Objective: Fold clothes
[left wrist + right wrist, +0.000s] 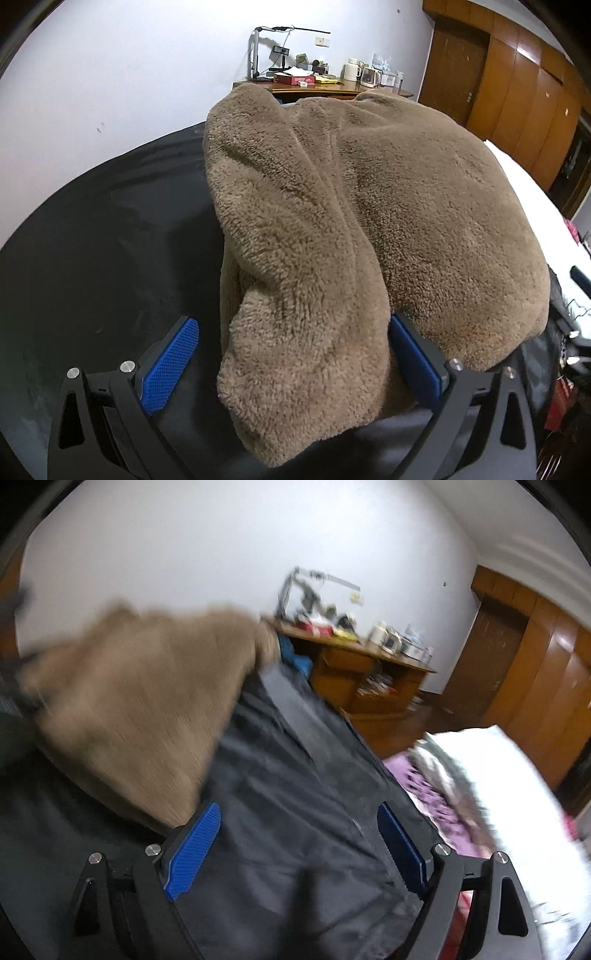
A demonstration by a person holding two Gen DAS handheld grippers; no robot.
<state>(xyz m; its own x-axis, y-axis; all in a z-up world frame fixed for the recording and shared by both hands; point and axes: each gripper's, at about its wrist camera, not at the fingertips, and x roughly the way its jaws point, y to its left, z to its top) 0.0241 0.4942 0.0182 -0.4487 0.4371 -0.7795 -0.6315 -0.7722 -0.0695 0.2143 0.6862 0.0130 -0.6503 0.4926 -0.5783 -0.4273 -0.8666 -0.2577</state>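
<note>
1. A brown fleece garment lies bunched on a dark cloth-covered surface; a folded flap or sleeve of it drapes toward the camera.
2. The left gripper stands spread, with that flap between its blue pads. The left pad is clear of the fleece; the right one is half buried, so contact there cannot be told.
3. The right gripper is released and wide, with only dark cloth between its fingers.
4. The right wrist view is smeared by motion: the garment is a brown blur at the left, just beside the left finger.
5. The wooden bench behind is mostly hidden by fleece; its clutter is too small to name.
6. A white bed is overexposed and cut off at the right.
</note>
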